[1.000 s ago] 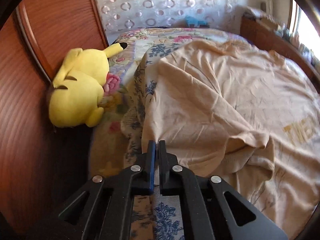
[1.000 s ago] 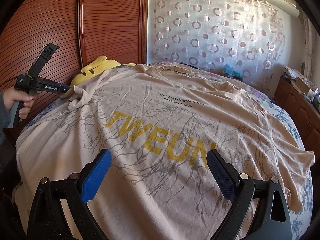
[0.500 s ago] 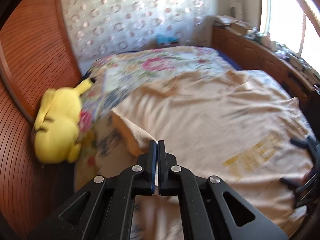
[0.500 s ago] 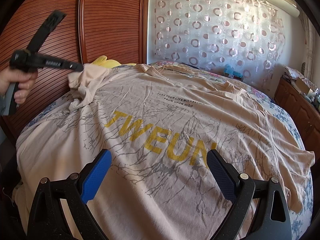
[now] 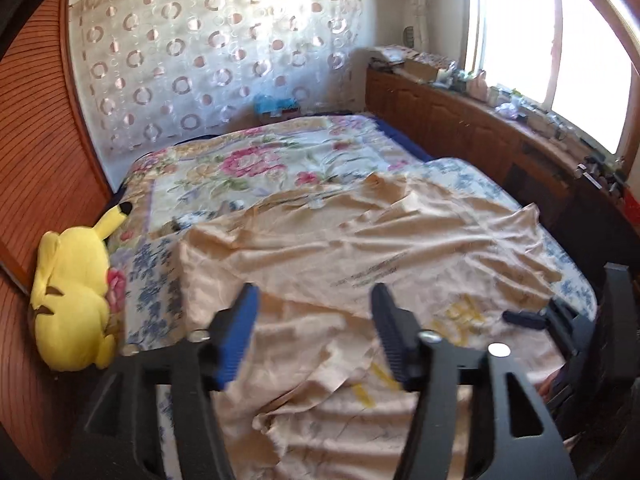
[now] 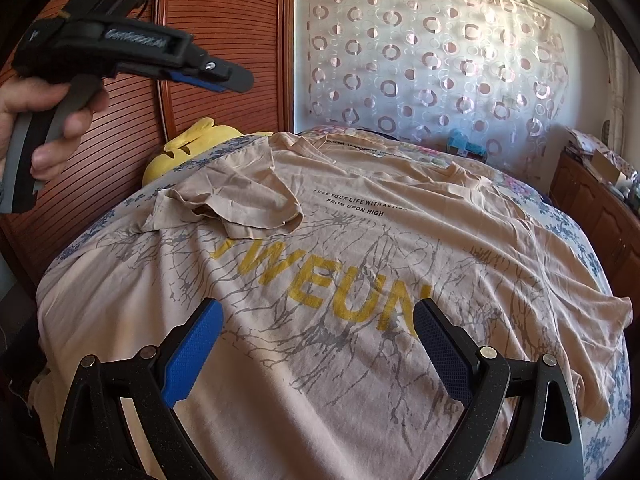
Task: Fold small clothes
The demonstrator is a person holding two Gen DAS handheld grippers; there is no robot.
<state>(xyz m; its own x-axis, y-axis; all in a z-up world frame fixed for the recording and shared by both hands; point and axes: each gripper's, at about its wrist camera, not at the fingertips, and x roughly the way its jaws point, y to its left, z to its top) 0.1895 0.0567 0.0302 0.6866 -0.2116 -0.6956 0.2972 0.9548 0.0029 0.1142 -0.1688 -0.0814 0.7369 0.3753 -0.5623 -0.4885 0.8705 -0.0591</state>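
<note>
A beige T-shirt (image 6: 360,264) with yellow letters and grey cracks lies spread on the bed; it also shows in the left wrist view (image 5: 360,248). Its left sleeve (image 6: 240,204) lies folded inward over the chest, crumpled. My left gripper (image 5: 314,300) is open and empty, held above the shirt; it also shows in the right wrist view (image 6: 224,76), raised at the upper left in a hand. My right gripper (image 6: 318,312) is open and empty, low over the shirt's hem; it also shows in the left wrist view (image 5: 536,316).
A yellow plush toy (image 5: 72,304) lies at the bed's left edge against the wooden wardrobe (image 6: 224,40). The floral bedspread (image 5: 260,160) runs to a curtained wall. A wooden cabinet (image 5: 480,128) with clutter stands along the right under the window.
My left gripper carried the sleeve up and inward, then opened and let it drop onto the chest, and now sits raised above the shirt. My right gripper has stayed still and open.
</note>
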